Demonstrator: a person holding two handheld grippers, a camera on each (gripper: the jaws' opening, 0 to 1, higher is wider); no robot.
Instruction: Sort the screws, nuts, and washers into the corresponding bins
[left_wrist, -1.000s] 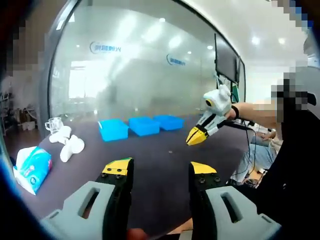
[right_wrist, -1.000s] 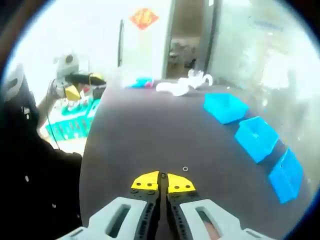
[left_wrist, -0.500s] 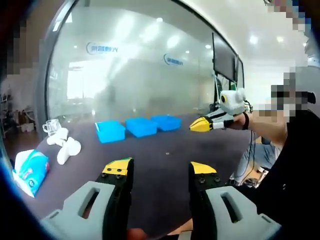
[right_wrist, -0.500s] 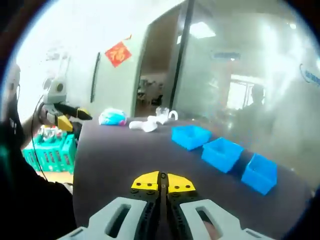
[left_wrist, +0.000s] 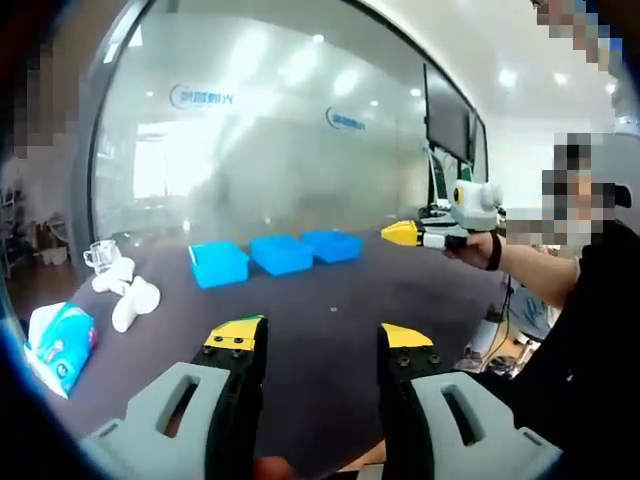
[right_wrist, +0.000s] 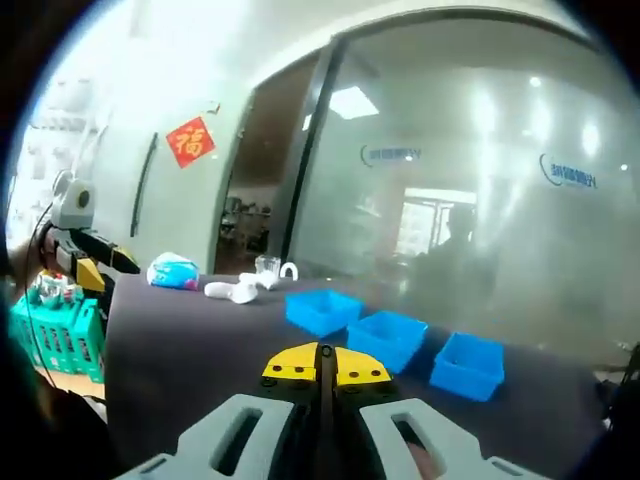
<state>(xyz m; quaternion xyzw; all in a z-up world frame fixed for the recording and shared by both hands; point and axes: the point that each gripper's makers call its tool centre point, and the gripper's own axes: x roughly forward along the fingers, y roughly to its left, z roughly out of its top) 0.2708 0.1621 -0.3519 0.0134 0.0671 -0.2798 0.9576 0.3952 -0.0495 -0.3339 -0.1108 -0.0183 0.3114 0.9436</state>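
Note:
Three blue bins (left_wrist: 281, 252) stand in a row at the far side of the dark table (left_wrist: 330, 300); the right gripper view has them (right_wrist: 388, 335) just beyond its jaws. My left gripper (left_wrist: 320, 338) hovers open over the near table edge, with nothing between its yellow-tipped jaws. My right gripper (right_wrist: 325, 365) is shut, jaws pressed together, and nothing shows between them. In the left gripper view the right gripper (left_wrist: 408, 233) is held level in the air by a person's hand, to the right of the bins. The left gripper (right_wrist: 88, 262) appears at the left edge of the right gripper view.
A tissue pack (left_wrist: 55, 345) and white pieces with a clear cup (left_wrist: 125, 290) lie at the table's left end. A glass wall rises behind the bins. A green crate (right_wrist: 50, 325) sits beside the table. A person (left_wrist: 585, 330) stands at the right.
The right gripper has risen from pointing down at the table to level in the air, staying shut; its view now faces the glass wall. The left gripper has hardly moved.

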